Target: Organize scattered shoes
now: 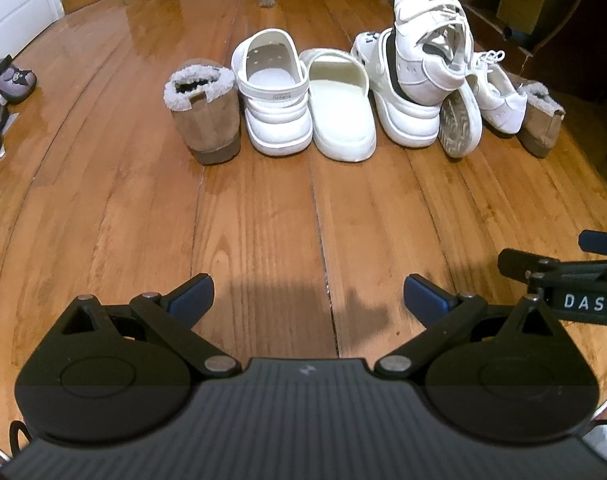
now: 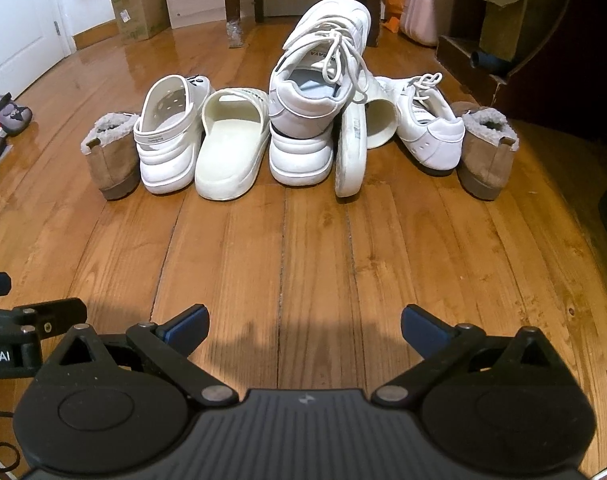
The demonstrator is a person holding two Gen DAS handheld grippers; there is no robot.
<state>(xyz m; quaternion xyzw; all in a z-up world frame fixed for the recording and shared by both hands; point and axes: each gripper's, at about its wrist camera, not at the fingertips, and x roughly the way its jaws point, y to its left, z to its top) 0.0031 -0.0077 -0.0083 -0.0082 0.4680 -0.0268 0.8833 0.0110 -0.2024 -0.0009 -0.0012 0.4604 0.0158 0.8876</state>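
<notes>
**Shoes lined up, one sneaker out of place**

On the wooden floor (image 2: 303, 264) a row of shoes stands heels toward the cameras. At the row's left end sits a tan fleece-lined slipper (image 2: 111, 156), touching a white clog (image 2: 165, 148) on its right; next comes a cream slide (image 2: 229, 148), then a second white clog (image 2: 299, 156). A white sneaker (image 2: 319, 76) lies piled on top of that clog, toe raised — it looks tossed there rather than placed. A white shoe on its edge (image 2: 351, 152) leans against the pile, sole outward. Further right lies the matching sneaker (image 2: 427, 128), and the other tan slipper (image 2: 487, 152) ends the row. Pairs are split, so sorting is probably only part done. Near the floor's far left edge, well apart, lie small grey shoes (image 1: 7, 80).

The left gripper (image 1: 308, 300) hangs low over bare floor, short of the row, jaws spread wide and empty. The right gripper (image 2: 305, 330) hangs just beside it at the same height — also wide, holding nothing. Both point at the pile, likely ready to lift the stacked sneaker.
</notes>
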